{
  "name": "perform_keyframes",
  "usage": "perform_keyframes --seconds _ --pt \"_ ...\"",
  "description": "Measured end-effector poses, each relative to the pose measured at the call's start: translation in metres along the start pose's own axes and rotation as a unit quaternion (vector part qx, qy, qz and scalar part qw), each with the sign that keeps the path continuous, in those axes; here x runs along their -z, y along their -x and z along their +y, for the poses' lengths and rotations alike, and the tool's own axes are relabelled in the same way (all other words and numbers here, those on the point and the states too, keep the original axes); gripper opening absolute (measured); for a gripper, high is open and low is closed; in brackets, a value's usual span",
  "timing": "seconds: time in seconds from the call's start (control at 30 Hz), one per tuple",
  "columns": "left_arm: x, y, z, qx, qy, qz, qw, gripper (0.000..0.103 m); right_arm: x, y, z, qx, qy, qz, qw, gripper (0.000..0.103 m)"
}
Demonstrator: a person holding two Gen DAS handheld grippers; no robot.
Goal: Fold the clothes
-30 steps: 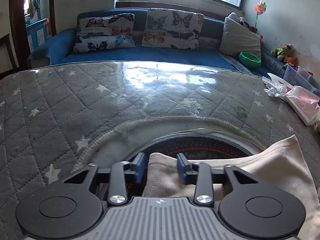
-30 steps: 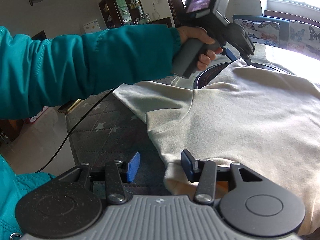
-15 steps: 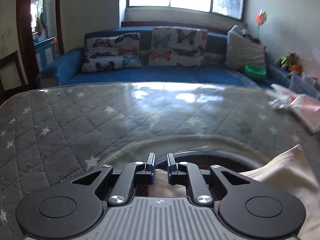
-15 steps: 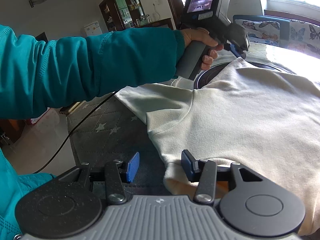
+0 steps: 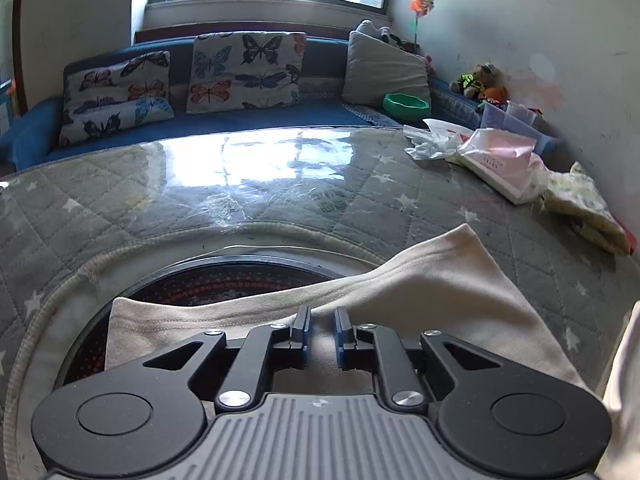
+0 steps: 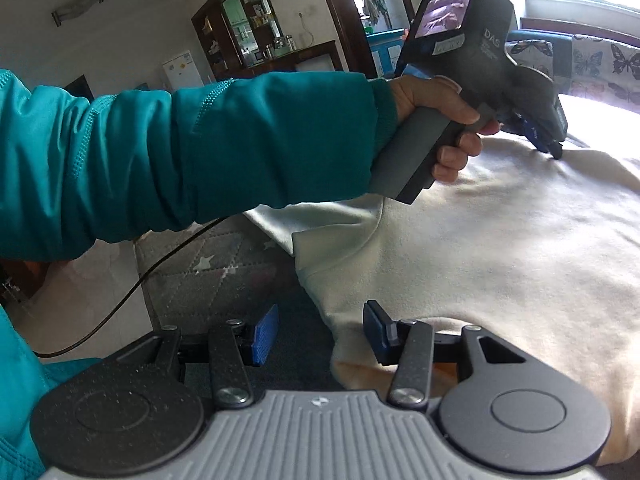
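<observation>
The left gripper (image 5: pixel 321 330) is pinching a fold of the cream garment (image 6: pixel 500 248), while the right gripper (image 6: pixel 322 334) is hanging half open, its jaws straddling the hem without pressing. The garment is lying rumpled on the quilted table cover (image 5: pixel 160 200), which is stretching bare toward the sofa (image 5: pixel 248 120).

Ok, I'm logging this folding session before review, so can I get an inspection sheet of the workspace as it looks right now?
Surface: grey quilted star cover under clear plastic; a dark round cooktop shows through a cut-out.
Job's things: cream garment spread flat.
Clutter: plastic bags and a folded cloth at the far right edge.
Grippers: left gripper shut on a pinch of the garment; right gripper open, the garment's near edge between its fingers.
Cables: black cable hanging below the teal sleeve.
Surroundings: blue sofa with butterfly cushions, below a window.
</observation>
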State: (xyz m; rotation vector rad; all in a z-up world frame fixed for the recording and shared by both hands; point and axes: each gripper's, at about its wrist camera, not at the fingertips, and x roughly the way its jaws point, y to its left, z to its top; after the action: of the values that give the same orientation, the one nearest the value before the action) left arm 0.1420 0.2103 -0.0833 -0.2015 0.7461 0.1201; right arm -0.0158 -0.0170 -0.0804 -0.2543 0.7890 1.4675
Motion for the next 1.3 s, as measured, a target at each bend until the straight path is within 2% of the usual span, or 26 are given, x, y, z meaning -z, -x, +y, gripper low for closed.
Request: perform_keyframes --seconds 0.17,0.27,0.3,0.43,0.57,0.7,0.8,0.97,1.0,1.1,1.23,1.3 --pt "0.005 0.027 -0.008 0.003 -0.018 -0.018 0.9997 0.019 -0.002 0.025 -0.01 0.026 -0.018 -0.038 0.999 0.048" --pt "0.016 0.051 -0.017 0.024 -0.03 -0.029 0.9989 0.032 0.001 0.041 -0.027 0.073 -0.046 -0.058 0.995 0.048" --pt "0.019 0.059 -0.02 0.03 -0.034 -0.033 0.9984 0.033 0.002 0.046 -0.034 0.09 -0.059 -0.062 0.992 0.048" --pt "0.042 0.088 -0.039 0.068 -0.056 -0.033 0.9956 0.034 0.013 0.067 -0.062 0.15 -0.119 -0.074 0.979 0.048" --pt "0.068 0.108 -0.061 0.106 -0.073 -0.023 0.9914 0.034 0.028 0.093 -0.075 0.178 -0.143 -0.084 0.97 0.048" --pt "0.088 0.119 -0.088 0.145 -0.092 -0.008 0.985 0.034 0.044 0.108 -0.089 0.211 -0.16 -0.061 0.962 0.048" --pt "0.097 0.126 -0.108 0.174 -0.109 -0.003 0.9786 0.034 0.058 0.135 -0.104 0.235 -0.183 -0.067 0.952 0.048" --pt "0.109 0.125 -0.138 0.21 -0.137 0.005 0.9679 0.034 0.068 0.17 -0.13 0.301 -0.214 -0.094 0.924 0.048" --pt "0.113 0.124 -0.144 0.216 -0.143 0.01 0.966 0.034 0.07 0.176 -0.139 0.336 -0.217 -0.093 0.912 0.048" --pt "0.124 0.124 -0.158 0.228 -0.166 0.019 0.9592 0.034 0.077 0.189 -0.165 0.399 -0.242 -0.1 0.879 0.047" --pt "0.138 0.124 -0.17 0.238 -0.194 0.031 0.9511 0.034 0.083 0.196 -0.189 0.448 -0.254 -0.092 0.852 0.047" --pt "0.143 0.123 -0.172 0.242 -0.2 0.039 0.9488 0.034 0.084 0.194 -0.197 0.46 -0.259 -0.087 0.845 0.045"
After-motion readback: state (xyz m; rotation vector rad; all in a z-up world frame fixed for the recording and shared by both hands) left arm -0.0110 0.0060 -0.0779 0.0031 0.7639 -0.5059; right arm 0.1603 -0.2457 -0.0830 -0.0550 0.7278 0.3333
